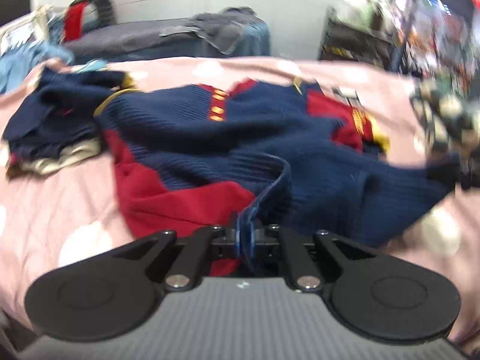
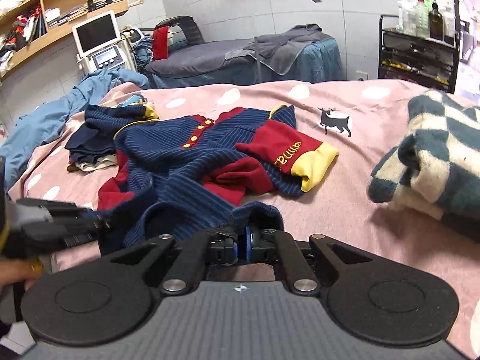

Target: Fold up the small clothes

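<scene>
A small navy striped top (image 2: 186, 162) with red panels, yellow buttons and a yellow cuff lies crumpled on the pink spotted bedsheet (image 2: 345, 204). It also shows in the left wrist view (image 1: 192, 138), which is blurred. My left gripper (image 1: 246, 240) is shut on the top's navy hem, near its red panel. My right gripper (image 2: 243, 246) is shut on another part of the navy hem. The left gripper shows at the left of the right wrist view (image 2: 75, 225), and the right gripper at the right edge of the left wrist view (image 1: 456, 162).
A pile of dark folded clothes (image 2: 90, 147) lies left of the top. A checked blue and cream blanket (image 2: 429, 156) sits at the right. A light blue garment (image 2: 60, 114) hangs off the bed's left side. Behind stand a treatment bed (image 2: 240, 60), shelves and a trolley (image 2: 417, 54).
</scene>
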`<state>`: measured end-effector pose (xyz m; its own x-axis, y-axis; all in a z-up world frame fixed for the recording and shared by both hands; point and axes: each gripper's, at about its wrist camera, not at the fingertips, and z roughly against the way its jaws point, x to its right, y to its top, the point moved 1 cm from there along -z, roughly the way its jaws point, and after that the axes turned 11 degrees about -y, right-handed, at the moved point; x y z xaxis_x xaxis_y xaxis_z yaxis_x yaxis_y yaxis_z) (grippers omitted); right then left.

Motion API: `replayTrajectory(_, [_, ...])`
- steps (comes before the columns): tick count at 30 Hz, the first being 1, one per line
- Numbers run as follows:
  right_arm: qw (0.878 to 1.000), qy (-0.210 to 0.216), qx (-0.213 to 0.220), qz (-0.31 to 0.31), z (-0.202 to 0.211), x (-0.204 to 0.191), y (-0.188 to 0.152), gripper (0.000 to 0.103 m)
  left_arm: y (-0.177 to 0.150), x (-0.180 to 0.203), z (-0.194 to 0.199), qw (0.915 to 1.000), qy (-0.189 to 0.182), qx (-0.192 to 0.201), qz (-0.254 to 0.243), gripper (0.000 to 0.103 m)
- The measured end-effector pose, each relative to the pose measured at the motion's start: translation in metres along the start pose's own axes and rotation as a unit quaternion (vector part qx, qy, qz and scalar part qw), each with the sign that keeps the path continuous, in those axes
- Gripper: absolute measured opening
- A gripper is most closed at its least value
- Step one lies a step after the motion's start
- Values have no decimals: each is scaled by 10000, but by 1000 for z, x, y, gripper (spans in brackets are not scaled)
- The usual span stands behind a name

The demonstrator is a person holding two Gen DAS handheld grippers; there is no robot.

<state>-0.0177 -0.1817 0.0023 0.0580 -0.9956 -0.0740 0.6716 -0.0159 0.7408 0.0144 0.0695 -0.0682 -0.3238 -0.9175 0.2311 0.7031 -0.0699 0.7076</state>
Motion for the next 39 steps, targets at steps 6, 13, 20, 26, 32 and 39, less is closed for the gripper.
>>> replayTrajectory(6, [9946,807,-244,598,67,-5,6,8,8,-61,99,9943,728,437,639,5])
replayTrajectory(13, [9628,1564,-1562,1556,57,-32,-39,31,-50,-144,109,9666,1743,-461,1820,9])
replayTrajectory(20, [9850,527,-662,1503,31,-26,-8,66,-40,-133,94,9623,2246,-295,1508,67])
replayTrajectory(26, [9939,-65,2,1102,-37,-29,29,78,11,-85,67,9667,2557,-28,92,91])
replayTrajectory(32, [9917,-862,70,952,-98,-21,51,71,0,-123,87,9507,3013,-326,664,92])
replayTrajectory(39, [9853,-668,65,1569,-141,-37,57,71,-42,-153,89,9399,3051,-1073,1092,99])
